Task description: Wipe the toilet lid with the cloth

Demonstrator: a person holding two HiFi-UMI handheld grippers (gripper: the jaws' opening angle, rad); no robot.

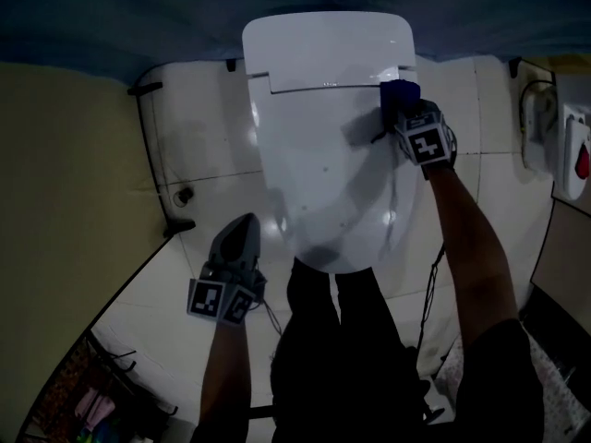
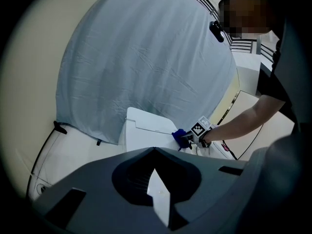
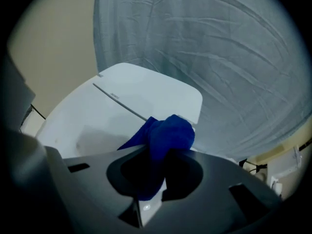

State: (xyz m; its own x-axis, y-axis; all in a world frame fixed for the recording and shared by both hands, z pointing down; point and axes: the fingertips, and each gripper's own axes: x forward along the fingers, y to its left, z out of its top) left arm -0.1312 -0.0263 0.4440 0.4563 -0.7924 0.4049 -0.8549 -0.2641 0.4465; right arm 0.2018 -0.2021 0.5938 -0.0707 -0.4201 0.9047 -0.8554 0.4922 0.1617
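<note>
Near the back right corner of the smooth white closed toilet lid (image 1: 319,164), the small dark blue cloth (image 1: 399,93) sits bunched up, close to the right edge. The right gripper (image 1: 401,111) pinches the cloth tight between its jaws. The rest of the lid is bare, with lots of room toward the front and the left edge. The left gripper (image 1: 242,229) has its jaws pressed together, holding nothing. It hangs past the front left edge, over the white tiled floor (image 1: 199,155), not touching the lid.
</note>
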